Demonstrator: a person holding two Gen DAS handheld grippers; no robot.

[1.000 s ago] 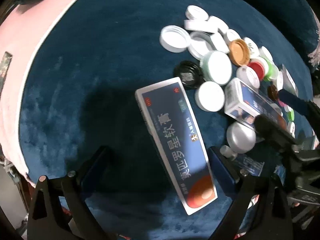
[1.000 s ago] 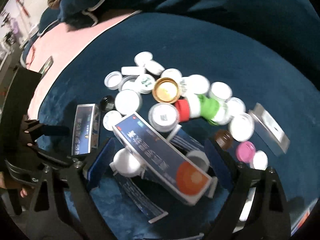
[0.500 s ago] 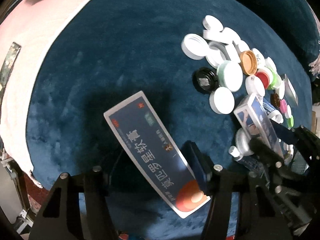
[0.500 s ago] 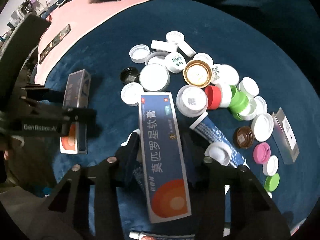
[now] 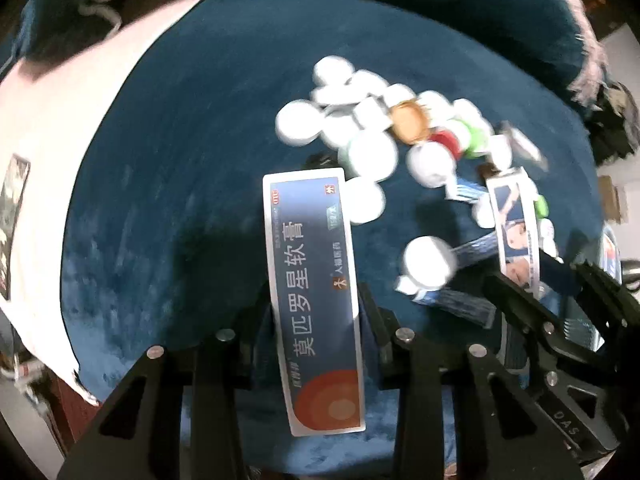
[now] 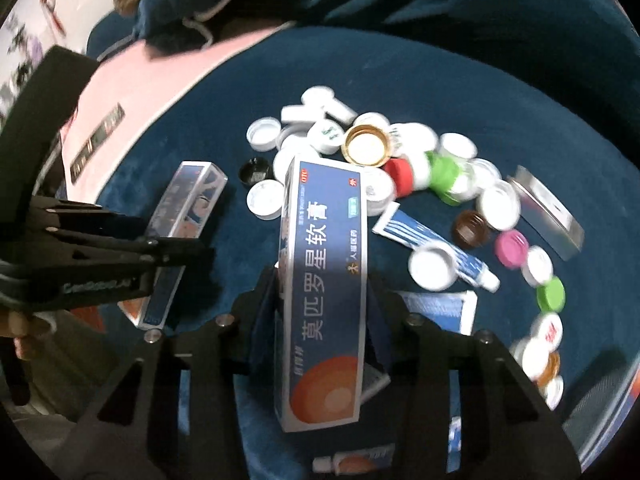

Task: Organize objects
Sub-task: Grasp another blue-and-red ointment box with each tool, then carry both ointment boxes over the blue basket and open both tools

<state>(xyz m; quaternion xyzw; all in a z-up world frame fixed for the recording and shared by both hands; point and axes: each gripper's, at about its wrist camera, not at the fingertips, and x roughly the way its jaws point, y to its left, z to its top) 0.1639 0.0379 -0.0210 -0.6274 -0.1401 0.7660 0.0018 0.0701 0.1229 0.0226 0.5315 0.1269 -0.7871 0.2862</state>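
Each tool grips its own blue box: the left tool (image 5: 316, 320), its jaws closing, pinches one box (image 5: 312, 296) across its width, and the right tool (image 6: 322, 312) clamps another box (image 6: 324, 280) likewise. Each box's long axis runs straight out ahead along the fingers, toward the caps (image 6: 368, 148) beyond.

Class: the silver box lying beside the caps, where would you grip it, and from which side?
Probably the silver box mid-length, across its narrow width, from above: it lies flat, long and slim, on the blue cloth.
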